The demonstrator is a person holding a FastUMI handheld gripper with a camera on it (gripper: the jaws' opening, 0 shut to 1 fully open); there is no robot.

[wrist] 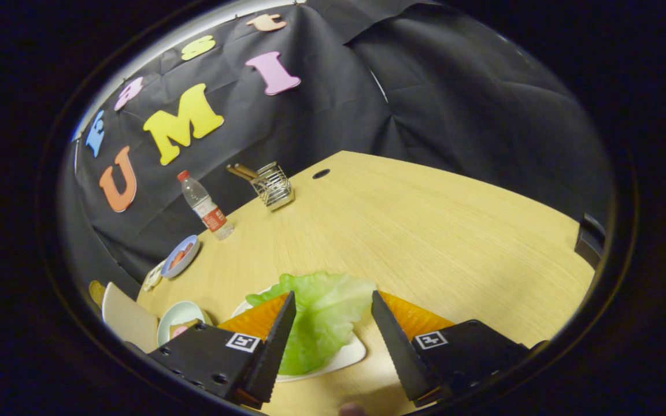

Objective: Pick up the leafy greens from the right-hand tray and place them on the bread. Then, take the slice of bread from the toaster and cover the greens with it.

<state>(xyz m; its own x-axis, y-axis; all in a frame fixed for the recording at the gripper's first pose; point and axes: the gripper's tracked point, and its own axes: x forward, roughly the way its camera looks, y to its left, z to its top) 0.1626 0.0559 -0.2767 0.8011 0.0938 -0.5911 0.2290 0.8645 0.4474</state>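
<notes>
A pale green lettuce leaf (pixel 318 315) lies on a white tray (pixel 349 353) on the wooden table. My gripper (pixel 333 306) is open, its two fingers standing either side of the leaf without touching it; the leaf fills most of the gap between them. Left of the fingers a small light plate (pixel 178 315) holds what looks like a slice of bread with something pink on it, partly hidden by the left finger's body. A cream toaster-like object (pixel 128 323) stands further left, only partly seen.
Beyond the tray lies bare wooden table (pixel 425 231). Along the back left stand a blue bowl (pixel 180 256) with red pieces, a water bottle (pixel 206 206) and a wire rack (pixel 273 185). A cable hole (pixel 321 173) sits near the rack.
</notes>
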